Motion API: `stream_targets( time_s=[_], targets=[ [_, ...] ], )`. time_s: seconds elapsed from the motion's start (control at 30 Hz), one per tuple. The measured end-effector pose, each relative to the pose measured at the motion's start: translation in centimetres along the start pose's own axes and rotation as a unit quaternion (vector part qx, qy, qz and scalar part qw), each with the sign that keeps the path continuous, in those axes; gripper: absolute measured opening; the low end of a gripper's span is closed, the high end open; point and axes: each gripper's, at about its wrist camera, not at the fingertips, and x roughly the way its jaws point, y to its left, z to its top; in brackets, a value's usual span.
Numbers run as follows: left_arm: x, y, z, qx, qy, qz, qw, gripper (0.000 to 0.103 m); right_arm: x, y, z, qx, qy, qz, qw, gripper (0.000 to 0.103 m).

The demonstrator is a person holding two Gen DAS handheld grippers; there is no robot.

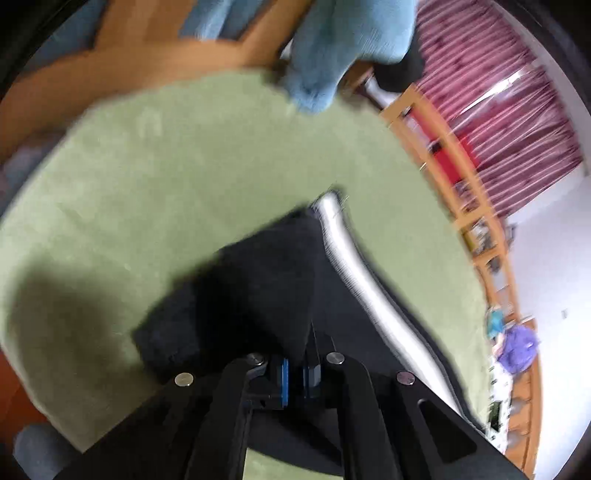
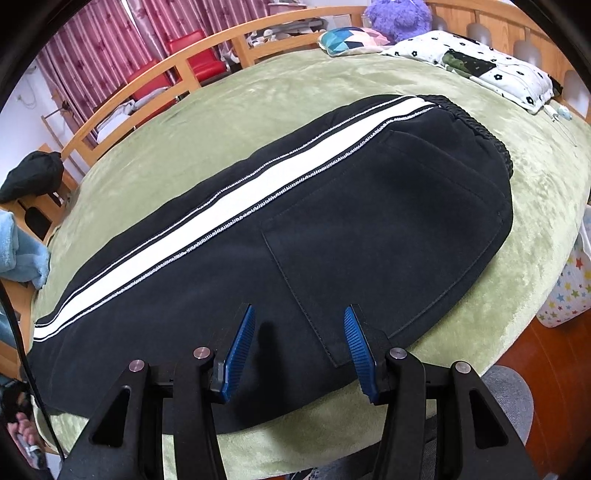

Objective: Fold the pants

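Black pants (image 2: 369, 229) with a white side stripe (image 2: 229, 206) lie flat on the green bedspread (image 2: 258, 103), waistband at the far right, leg end at the near left. My right gripper (image 2: 300, 332) is open and empty, its blue pads just above the near edge of the pants beside the back pocket. In the blurred left wrist view my left gripper (image 1: 295, 376) is shut on the black fabric of the pants (image 1: 258, 288) and lifts a fold of it off the bedspread (image 1: 184, 166); the white stripe (image 1: 354, 273) runs off to the right.
A wooden bed rail (image 2: 155, 70) runs round the far side. Pillows (image 2: 480, 62) and a purple plush toy (image 2: 399, 14) lie at the head. A blue towel (image 1: 343, 48) hangs over the footboard. Red chairs (image 2: 192, 51) and curtains stand behind.
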Motion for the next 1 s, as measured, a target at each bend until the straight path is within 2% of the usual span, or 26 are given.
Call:
stream_targets(
  time_s=[0.07,0.13,0.2,0.23,0.27,0.33,0.4,0.43,0.47,0.53,0.63,0.7,0.83,1.0],
  targets=[
    [-2.6,-0.2,-0.5,0.017,-0.017,-0.011,0.9997,0.005,-0.1,-0.3,0.1,0.0,-0.002,-0.003,1.0,0.05],
    [-3.3,0.0,-1.6,0.028,-0.02,0.018,0.9992,0.005,-0.6,-0.9,0.2,0.005,-0.007,-0.002,1.0,0.05],
    [-1.5,1.0,-2.5,0.016,-0.001,0.056,0.9983,0.007,-0.9,-1.8,0.6,0.009,-0.013,-0.001,1.0,0.05],
    [-0.2,1.9,-2.9,0.004,0.025,0.078,0.9966,0.011,-1.1,-2.3,0.8,0.01,-0.015,-0.003,1.0,0.05],
    [1.1,2.7,-3.2,-0.012,0.047,0.088,0.9949,0.013,-1.2,-2.9,1.0,0.012,-0.017,-0.005,1.0,0.05],
    [1.7,3.2,-3.3,-0.034,0.05,0.084,0.9946,0.014,-1.7,-4.2,1.5,0.016,-0.021,-0.005,1.0,0.05],
    [0.7,2.1,-3.4,-0.023,0.044,0.094,0.9943,0.025,-2.5,-6.0,1.9,0.02,-0.03,-0.012,0.999,0.051],
    [0.3,1.5,-3.4,-0.011,0.041,0.105,0.9936,0.04,-2.8,-6.9,2.1,0.021,-0.036,-0.017,0.999,0.056],
    [-0.4,0.5,-3.6,0.006,0.029,0.121,0.9923,0.06,-3.3,-8.2,2.4,0.024,-0.044,-0.025,0.998,0.064],
    [-1.7,-1.0,-4.0,0.034,-0.004,0.151,0.988,0.076,-3.6,-10.3,3.0,0.034,-0.057,-0.036,0.997,0.069],
    [-3.1,-3.4,-4.9,0.08,-0.028,0.172,0.9814,0.076,-3.0,-14.1,4.8,0.067,-0.063,-0.041,0.995,0.069],
    [-3.1,-5.0,-5.2,0.089,-0.033,0.18,0.9791,0.076,-1.9,-16.5,6.1,0.097,-0.062,-0.021,0.993,0.069],
    [-2.6,-7.6,-6.1,0.093,-0.024,0.175,0.98,0.076,1.1,-19.8,8.9,0.153,-0.067,0.019,0.986,0.072],
    [-1.2,-11.6,-7.5,0.113,-0.021,0.157,0.9808,0.076,7.1,-21.8,12.0,0.22,-0.02,0.067,0.973,0.074]
  ],
)
